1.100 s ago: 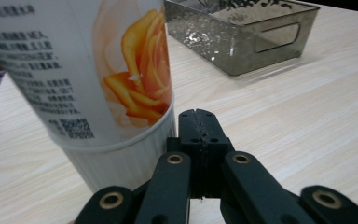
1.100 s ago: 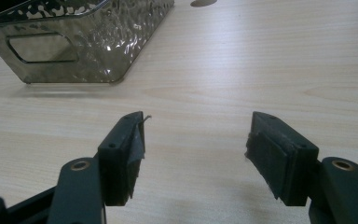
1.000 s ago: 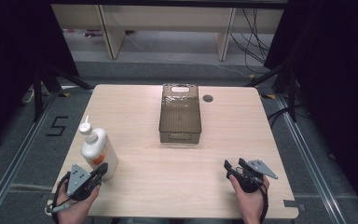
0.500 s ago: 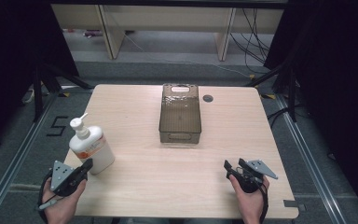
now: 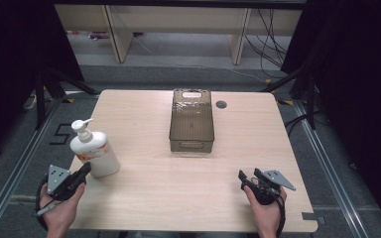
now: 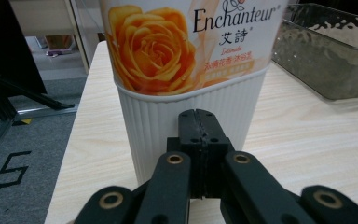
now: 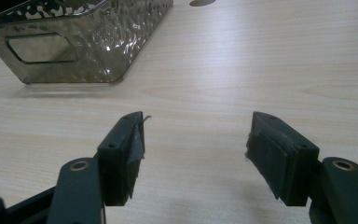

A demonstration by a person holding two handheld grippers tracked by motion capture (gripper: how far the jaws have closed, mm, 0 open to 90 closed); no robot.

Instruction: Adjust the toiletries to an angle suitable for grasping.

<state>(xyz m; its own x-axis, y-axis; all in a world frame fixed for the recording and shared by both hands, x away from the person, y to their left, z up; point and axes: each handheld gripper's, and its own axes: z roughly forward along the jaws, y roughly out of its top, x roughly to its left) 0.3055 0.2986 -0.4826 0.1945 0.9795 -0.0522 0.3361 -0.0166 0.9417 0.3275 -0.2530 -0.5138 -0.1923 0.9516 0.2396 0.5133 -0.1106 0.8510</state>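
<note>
Lotion bottle stands at table left edge, my left gripper closed empty, tips at its base. Right gripper spread wide, idle. I'd open left, square up, then clamp the ribbed body low.

even overhead light on the pale table, dark surroundings, soft shadows, mild blur, glints on the basket

White ribbed bottle, orange rose label; smoky-grey dimpled bin.
</note>
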